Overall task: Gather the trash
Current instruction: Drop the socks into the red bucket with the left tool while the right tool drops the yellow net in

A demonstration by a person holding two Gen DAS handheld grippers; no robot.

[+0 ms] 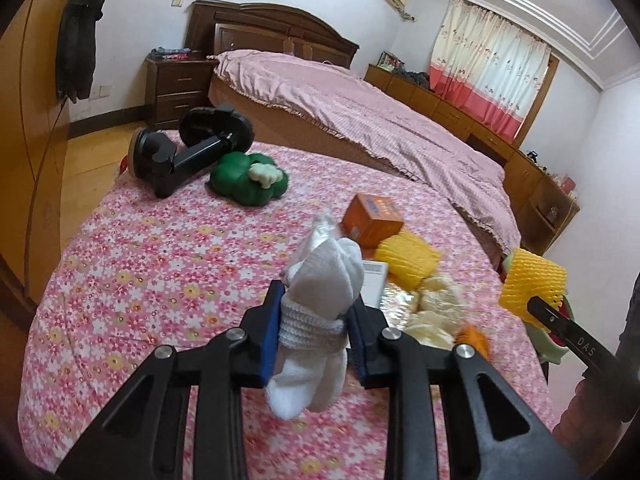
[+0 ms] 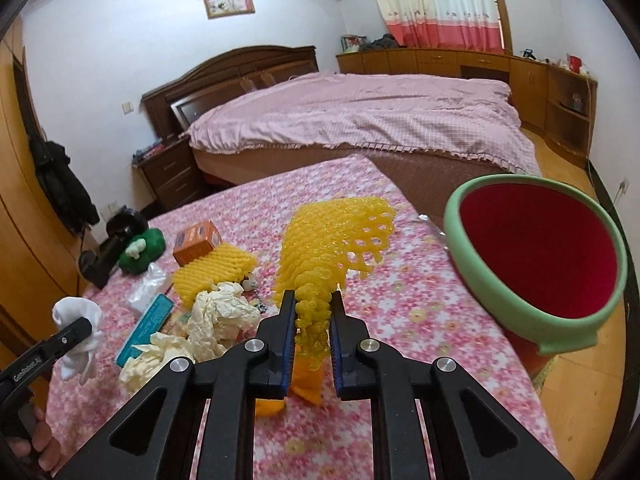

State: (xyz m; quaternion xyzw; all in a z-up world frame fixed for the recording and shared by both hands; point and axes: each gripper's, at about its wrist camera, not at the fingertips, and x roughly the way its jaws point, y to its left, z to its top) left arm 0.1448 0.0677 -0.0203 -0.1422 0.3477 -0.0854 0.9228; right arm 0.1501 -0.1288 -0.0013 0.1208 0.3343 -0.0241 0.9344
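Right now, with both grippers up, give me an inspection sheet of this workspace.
Surface: floral tablecloth, pink.
Job's things: white sock; yellow foam net; second net, crumpled paper, orange box; green-rimmed red bin at table's right edge.
Clutter: green toy, black mount.
Grippers: left gripper shut on sock; right gripper shut on net.
Cables: nothing seen.
Surroundings: bed, curtains.

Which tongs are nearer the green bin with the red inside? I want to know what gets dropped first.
Right. The right tongs, holding yellow foam netting, sit just beside the bin; the left tongs, gripping a white sock, are farther across the table.
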